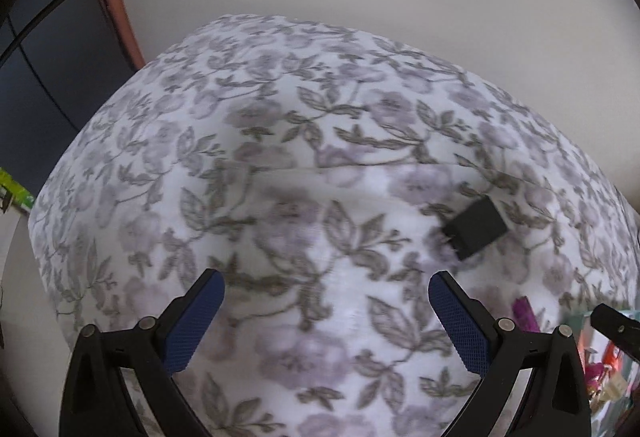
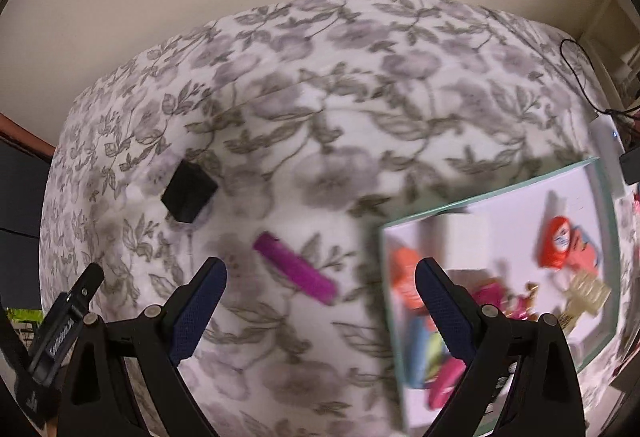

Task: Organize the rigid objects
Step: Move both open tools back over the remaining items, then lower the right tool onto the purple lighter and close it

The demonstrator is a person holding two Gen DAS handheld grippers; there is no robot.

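Note:
A small black box [image 1: 476, 227] [image 2: 189, 193] lies on the floral bedspread [image 1: 280, 157] [image 2: 360, 97]. A magenta stick-shaped object [image 2: 295, 267] lies beside it, just ahead of my right gripper [image 2: 320, 277]; its tip [image 1: 525, 311] shows at the right of the left wrist view. A shallow white tray with a teal rim [image 2: 488, 197] holds several small colourful items, among them an orange-red piece [image 2: 556, 247]. My left gripper [image 1: 326, 287] is open over bare cloth, the black box ahead to its right. My right gripper is open with nothing between its fingers.
A pale wall rises behind the bed. Dark furniture [image 1: 40, 77] stands at the left with a reddish edge [image 1: 120, 17]. A white device with a black cable [image 2: 608, 153] sits at the bed's right edge. The other gripper's tip [image 2: 68, 313] shows at lower left in the right wrist view.

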